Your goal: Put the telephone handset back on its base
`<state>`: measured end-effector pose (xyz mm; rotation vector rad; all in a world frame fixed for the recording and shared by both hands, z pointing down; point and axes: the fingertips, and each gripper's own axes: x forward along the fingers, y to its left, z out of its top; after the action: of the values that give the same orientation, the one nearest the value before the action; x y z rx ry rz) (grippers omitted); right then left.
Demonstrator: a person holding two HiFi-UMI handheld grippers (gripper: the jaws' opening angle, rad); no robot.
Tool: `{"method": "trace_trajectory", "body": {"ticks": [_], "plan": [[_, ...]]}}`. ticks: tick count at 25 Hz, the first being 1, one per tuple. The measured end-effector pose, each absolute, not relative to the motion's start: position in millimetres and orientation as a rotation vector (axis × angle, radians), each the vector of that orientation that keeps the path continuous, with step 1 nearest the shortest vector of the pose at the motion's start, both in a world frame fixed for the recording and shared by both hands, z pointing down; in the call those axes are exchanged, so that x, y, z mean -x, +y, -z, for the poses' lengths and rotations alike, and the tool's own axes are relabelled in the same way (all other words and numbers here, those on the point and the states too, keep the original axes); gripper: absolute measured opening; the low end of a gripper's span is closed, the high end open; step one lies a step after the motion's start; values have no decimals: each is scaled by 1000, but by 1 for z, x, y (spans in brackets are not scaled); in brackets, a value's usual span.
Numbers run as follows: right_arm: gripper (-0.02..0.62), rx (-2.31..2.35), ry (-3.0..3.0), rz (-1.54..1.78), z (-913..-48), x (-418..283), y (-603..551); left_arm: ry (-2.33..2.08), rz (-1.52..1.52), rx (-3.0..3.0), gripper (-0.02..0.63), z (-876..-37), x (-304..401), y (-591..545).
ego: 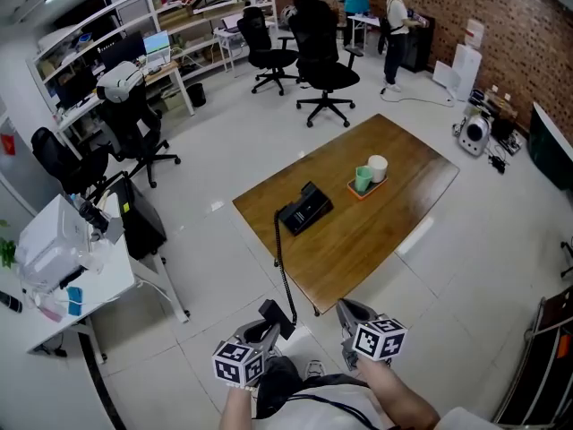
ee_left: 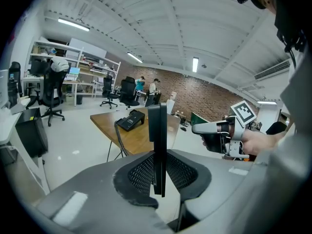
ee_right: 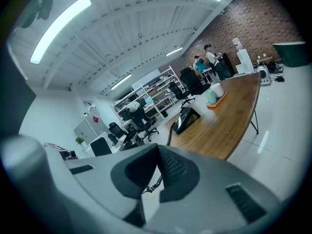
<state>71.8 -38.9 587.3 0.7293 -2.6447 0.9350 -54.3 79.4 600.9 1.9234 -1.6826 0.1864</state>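
The black telephone base (ego: 304, 209) sits near the left corner of the wooden table (ego: 403, 209). Its coiled cord (ego: 280, 258) hangs off the table edge and runs down to the black handset (ego: 271, 312). My left gripper (ego: 267, 328) is shut on that handset in front of the table, over the floor. In the left gripper view the handset (ee_left: 157, 130) stands upright between the pads (ee_left: 181, 172), with the base (ee_left: 130, 120) far ahead. My right gripper (ego: 347, 316) hovers beside it, shut and empty. The right gripper view shows its tips (ee_right: 158, 152) meeting, with the base (ee_right: 185, 118) beyond.
An orange tray (ego: 354, 191) with two cups stands mid-table. Black office chairs (ego: 327, 79) stand beyond the table, and others at the left. A white desk (ego: 107, 285) with clutter is at the near left. Two people (ego: 394, 25) stand at the far brick wall.
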Motion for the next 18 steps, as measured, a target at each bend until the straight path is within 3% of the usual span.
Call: {"method": "trace_trajectory", "body": {"ticks": [18], "plan": [[9, -873, -2641, -964, -582, -39, -111, -1433, -221, -2054, 67, -608, 108, -11]]}}
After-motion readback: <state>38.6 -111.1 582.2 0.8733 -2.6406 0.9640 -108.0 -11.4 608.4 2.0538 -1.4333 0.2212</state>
